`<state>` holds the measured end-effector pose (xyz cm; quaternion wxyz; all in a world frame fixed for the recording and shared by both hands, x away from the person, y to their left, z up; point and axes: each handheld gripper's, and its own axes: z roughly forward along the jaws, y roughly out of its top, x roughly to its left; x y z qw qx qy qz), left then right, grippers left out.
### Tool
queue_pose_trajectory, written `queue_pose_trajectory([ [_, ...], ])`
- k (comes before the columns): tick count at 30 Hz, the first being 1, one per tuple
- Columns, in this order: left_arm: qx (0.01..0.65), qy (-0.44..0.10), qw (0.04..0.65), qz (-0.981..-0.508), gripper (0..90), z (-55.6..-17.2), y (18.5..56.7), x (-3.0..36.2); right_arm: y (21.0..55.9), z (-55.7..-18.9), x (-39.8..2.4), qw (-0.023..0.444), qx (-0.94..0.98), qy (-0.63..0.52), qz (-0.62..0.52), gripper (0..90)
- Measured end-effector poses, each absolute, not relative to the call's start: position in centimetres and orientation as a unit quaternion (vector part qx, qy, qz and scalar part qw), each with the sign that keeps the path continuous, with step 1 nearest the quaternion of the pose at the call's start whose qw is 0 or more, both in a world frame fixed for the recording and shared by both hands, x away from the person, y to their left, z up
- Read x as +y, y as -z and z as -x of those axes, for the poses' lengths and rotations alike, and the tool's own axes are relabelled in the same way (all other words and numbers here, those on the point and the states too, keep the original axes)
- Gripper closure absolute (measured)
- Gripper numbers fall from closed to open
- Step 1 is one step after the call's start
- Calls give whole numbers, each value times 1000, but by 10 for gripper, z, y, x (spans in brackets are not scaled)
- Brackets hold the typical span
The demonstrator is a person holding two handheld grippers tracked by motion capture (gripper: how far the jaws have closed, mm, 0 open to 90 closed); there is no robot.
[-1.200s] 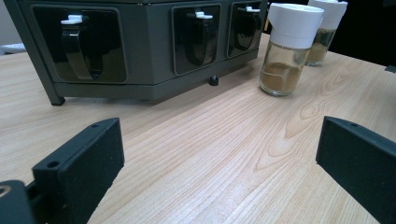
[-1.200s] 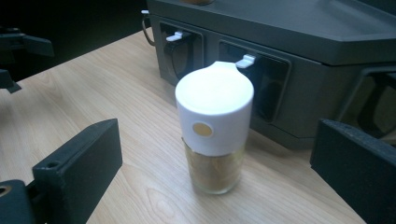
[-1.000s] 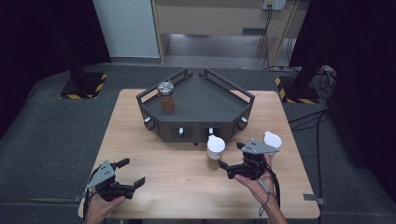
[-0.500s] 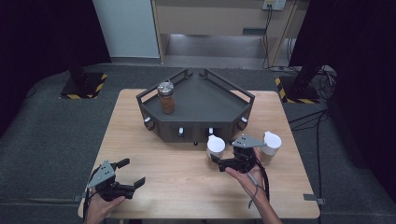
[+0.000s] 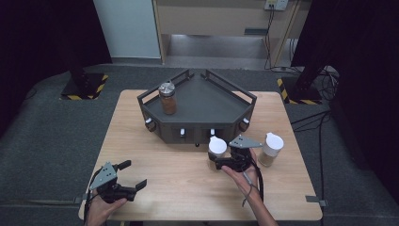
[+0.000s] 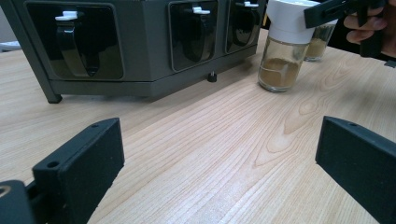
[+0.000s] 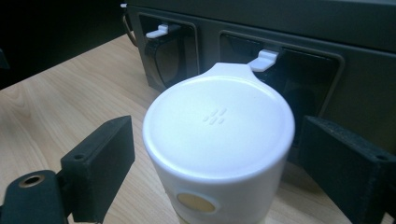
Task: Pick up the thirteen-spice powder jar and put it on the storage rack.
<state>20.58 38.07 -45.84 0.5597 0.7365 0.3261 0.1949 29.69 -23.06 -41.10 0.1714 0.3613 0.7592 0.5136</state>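
Wooden counter (image 5: 188,188): right claw (image 7: 212,163) closing around the jar (image 7: 218,140), not gripping yet; off-centre squeeze could tip it. Left claw (image 6: 219,154) wide open.

rack (image 5: 221,101): dark, angular, on wooden table (image 5: 141,141), far middle | jar (image 5: 167,98): metal lid, brown contents, upright on rack's top, left corner | second shaker (image 5: 271,149): white cap, brownish contents, upright on table near right edge | floor (image 5: 56,136): grey mat, yellow-black striped tape at far corners
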Motion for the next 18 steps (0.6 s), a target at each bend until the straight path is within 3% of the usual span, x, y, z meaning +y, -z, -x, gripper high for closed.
queue_pose_trajectory([
  [7,326,-195,559,-737,1,-206,458,380,419,-294,-223,190,753,-517,-359,281],
  [11,326,-195,557,-738,2,-206,458,380,418,-287,-218,214,755,-510,-353,303],
  [18,326,-195,557,-739,2,-206,458,380,412,-287,-218,213,761,-503,-350,309],
])
